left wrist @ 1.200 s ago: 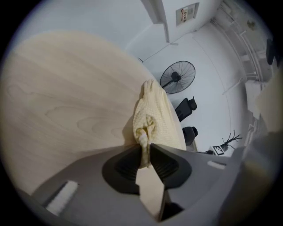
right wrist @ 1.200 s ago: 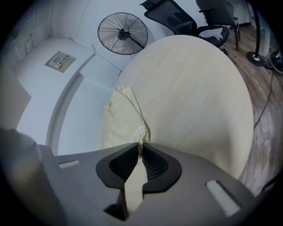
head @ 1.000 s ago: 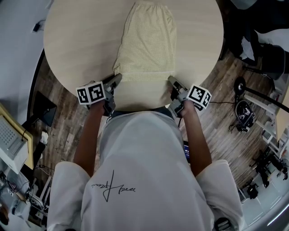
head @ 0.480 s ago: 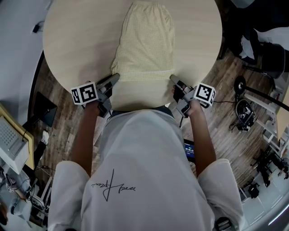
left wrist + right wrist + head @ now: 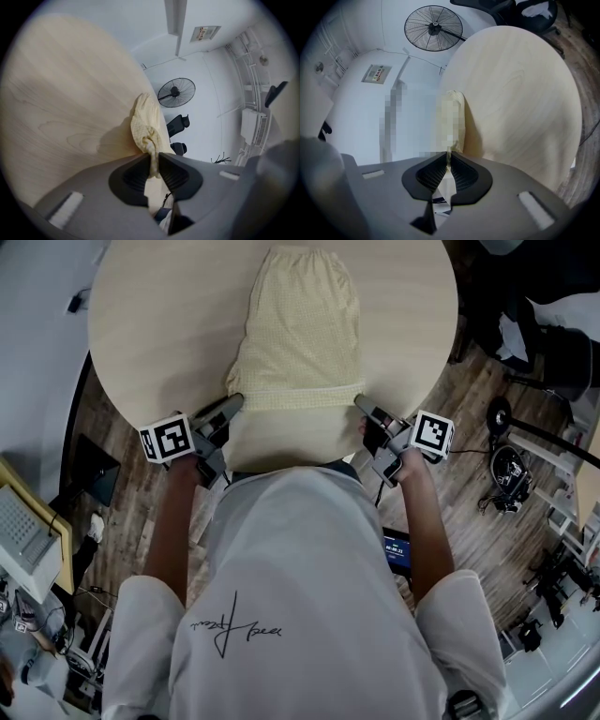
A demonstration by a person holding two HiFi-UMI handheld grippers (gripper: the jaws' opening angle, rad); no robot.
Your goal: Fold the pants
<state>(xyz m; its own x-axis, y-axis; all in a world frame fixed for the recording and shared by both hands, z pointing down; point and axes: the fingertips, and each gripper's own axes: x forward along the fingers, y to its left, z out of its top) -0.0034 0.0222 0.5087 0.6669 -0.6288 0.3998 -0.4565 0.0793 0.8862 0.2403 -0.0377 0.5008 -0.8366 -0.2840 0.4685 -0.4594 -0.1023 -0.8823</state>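
pants [image 5: 300,329]: pale yellow, short-legged, 1 pc; laid flat lengthwise mid table; elastic waist twd far edge, hem twd near edge; both hem corners pinched
table [image 5: 141,315]: round, light wood top; bare either side of pants
L gripper [image 5: 153,157]: jaws closed on near-left hem corner of pants; cloth bunched betw pads, drawn up off tabletop, shadow under it
R gripper [image 5: 448,157]: jaws clamped on near-right hem corner of pants; thin fold of cloth betw pads, nearly touching
marker cubes [image 5: 165,439]: black-and-white squares, 1 per gripper, just outside near edge of table, left & right
person [image 5: 300,596]: white shirt w/ script print on back, bare forearms, stood at near edge of table, 1 gripper per hand
fan [image 5: 433,28]: black, round cage, beyond far edge of table, against white wall
office chairs [image 5: 177,124]: black, 2 seen past far edge, left gripper view
floor [image 5: 469,521]: dark wood planks; cables & misc gear at right
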